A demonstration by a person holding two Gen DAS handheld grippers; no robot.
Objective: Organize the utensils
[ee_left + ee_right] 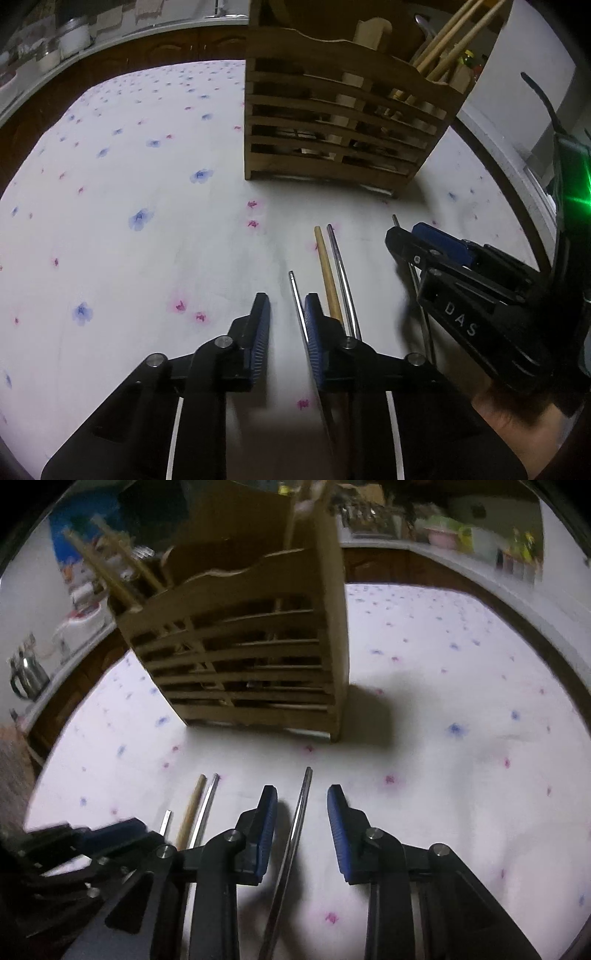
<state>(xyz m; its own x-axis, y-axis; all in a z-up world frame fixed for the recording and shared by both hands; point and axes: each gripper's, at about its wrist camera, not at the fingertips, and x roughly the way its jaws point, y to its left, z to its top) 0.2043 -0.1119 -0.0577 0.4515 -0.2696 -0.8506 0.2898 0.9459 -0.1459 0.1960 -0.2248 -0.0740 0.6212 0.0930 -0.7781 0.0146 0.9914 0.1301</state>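
Several chopsticks lie side by side on the floral tablecloth (129, 184), pointing toward a slatted wooden utensil holder (332, 122) (258, 657) that has wooden chopsticks standing in it. My left gripper (287, 299) is open around a thin metal chopstick (295, 291), which lies close against its right pad; the left pad stands clear of it. Just right of it lie a wooden chopstick (327, 273) and another metal one (341, 273). My right gripper (302, 790) is open, with a metal chopstick (299, 823) lying loose between its blue pads. Both grippers point steeply down at the table.
The holder stands just beyond the chopsticks. The right gripper (406, 236) is close beside the left one, as is the left gripper (110, 830) in the right wrist view. A counter with jars (74, 37) and a kettle (26, 672) runs beyond the table's curved edge.
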